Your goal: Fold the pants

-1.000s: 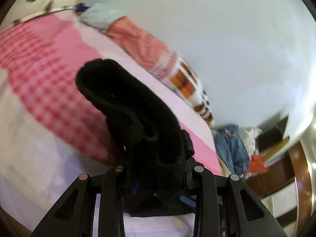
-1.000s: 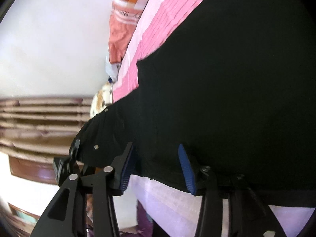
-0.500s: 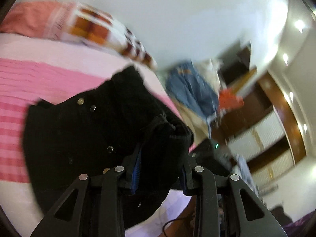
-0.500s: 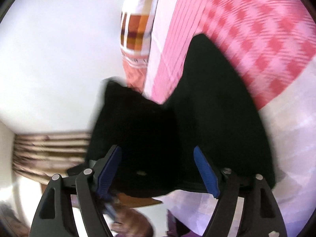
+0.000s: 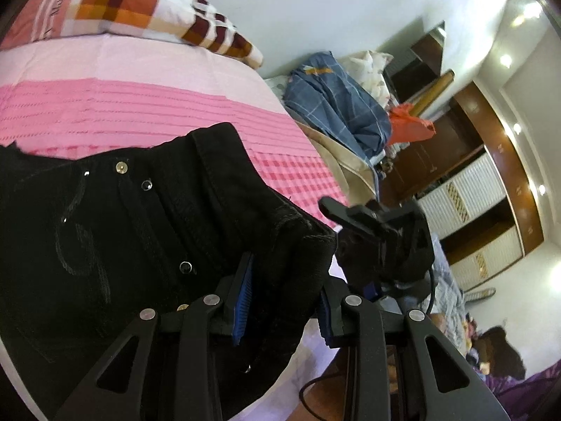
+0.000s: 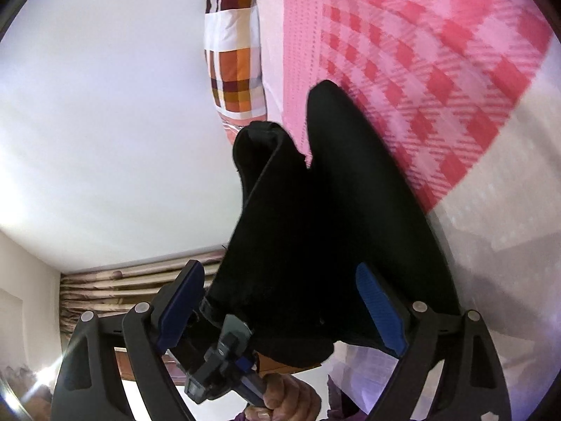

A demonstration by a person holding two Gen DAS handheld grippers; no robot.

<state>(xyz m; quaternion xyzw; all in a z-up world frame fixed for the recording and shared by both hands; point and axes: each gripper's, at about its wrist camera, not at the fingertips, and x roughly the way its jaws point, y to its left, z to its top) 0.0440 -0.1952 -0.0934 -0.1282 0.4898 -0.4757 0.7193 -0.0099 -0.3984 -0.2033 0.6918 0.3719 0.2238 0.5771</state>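
Black pants (image 5: 122, 228) lie bunched on the pink checked bed sheet (image 5: 140, 105), their studded waist part facing the left wrist view. My left gripper (image 5: 284, 301) is shut on a thick fold of that black fabric. In the right wrist view the pants (image 6: 333, 210) hang as a dark folded mass over the bed. The jaws of my right gripper (image 6: 280, 307) are opening; the fabric sits between them, and neither of the blue pads (image 6: 380, 312) presses on it. The left gripper (image 6: 217, 361) and the hand (image 6: 287, 396) holding it show low in that view.
A checked orange and white pillow (image 5: 140, 3) lies at the head of the bed, against a pale wall. Past the bed's edge sit a pile of blue clothes (image 5: 336, 105) and a brown wardrobe (image 5: 491, 217). Striped curtains (image 6: 140, 280) hang at lower left in the right wrist view.
The right jaws have spread wide and let go of the black fabric. The left gripper, still shut on the pants, swung across the bed, bringing the studded waist and the wardrobe into view.
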